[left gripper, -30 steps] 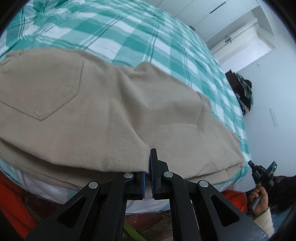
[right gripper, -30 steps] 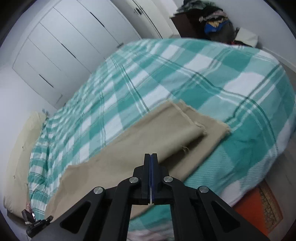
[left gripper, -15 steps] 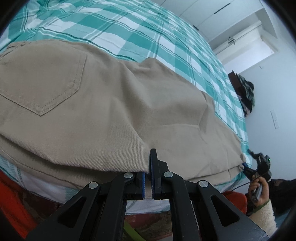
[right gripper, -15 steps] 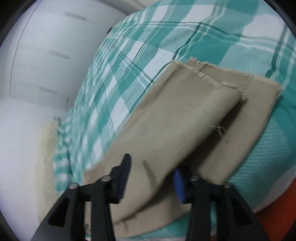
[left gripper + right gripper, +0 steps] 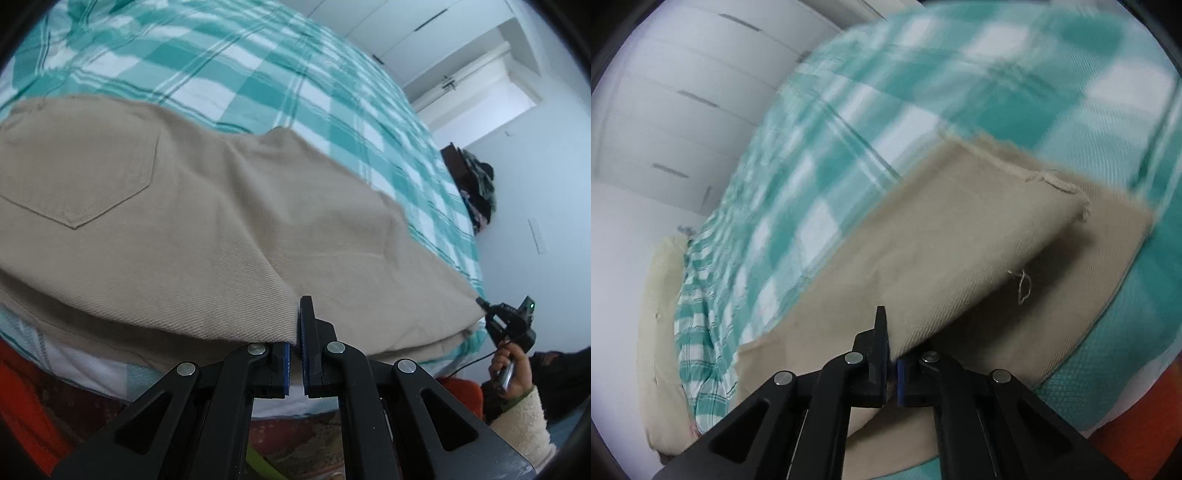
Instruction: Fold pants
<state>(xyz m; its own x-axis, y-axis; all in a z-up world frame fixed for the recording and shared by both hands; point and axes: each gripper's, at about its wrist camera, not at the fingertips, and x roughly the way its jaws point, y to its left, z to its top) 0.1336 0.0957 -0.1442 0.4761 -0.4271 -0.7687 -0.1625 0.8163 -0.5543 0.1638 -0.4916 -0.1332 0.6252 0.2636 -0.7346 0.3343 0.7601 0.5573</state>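
Beige cotton pants (image 5: 207, 236) lie halved lengthwise on the teal-checked bed (image 5: 258, 74); both claws, left claw (image 5: 295, 350) and right claw (image 5: 892, 354), pinch their near edge, crosswise folds remaining.

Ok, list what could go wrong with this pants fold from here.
1. The right gripper pinches only the very edge of the upper leg of the pants, so the cloth may slip out when lifted.
2. The lower leg lies loose beneath and juts out past the upper one, so it may be left behind and the hems end up uneven.
3. The left gripper clamps the pants at the edge of the bed; a tug could drag them off.
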